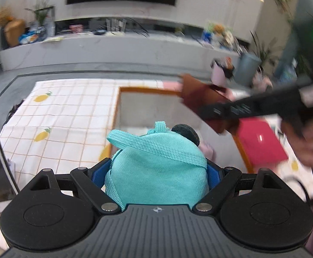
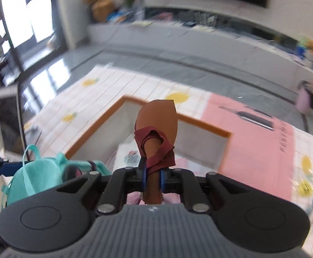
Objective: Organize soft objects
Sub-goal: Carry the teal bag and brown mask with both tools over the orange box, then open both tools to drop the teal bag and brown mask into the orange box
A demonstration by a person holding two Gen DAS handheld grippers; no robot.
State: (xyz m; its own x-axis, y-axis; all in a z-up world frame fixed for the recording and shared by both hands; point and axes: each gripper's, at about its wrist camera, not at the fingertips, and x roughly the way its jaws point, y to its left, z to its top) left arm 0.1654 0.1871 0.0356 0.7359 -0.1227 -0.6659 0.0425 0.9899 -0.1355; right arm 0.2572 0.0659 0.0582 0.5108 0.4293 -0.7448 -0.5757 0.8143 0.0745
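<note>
The left hand-held gripper (image 1: 156, 172) is closed on the teal plush backpack (image 1: 156, 167); the right hand-held gripper (image 2: 153, 178) is clamped on the brown sandal (image 2: 156, 129). Both are held above the orange-rimmed box (image 2: 203, 124). Each should be lowered well inside before release, one at a time.

A teal plush (image 1: 156, 167), a brown sandal (image 2: 158, 120) with maroon straps, and a white lemon-print checked cloth (image 1: 66, 111).

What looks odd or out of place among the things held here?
The right gripper holds a brown sandal with dark red straps above the bin. It looks like stiff footwear, unlike the plush teal backpack in the left gripper.
</note>
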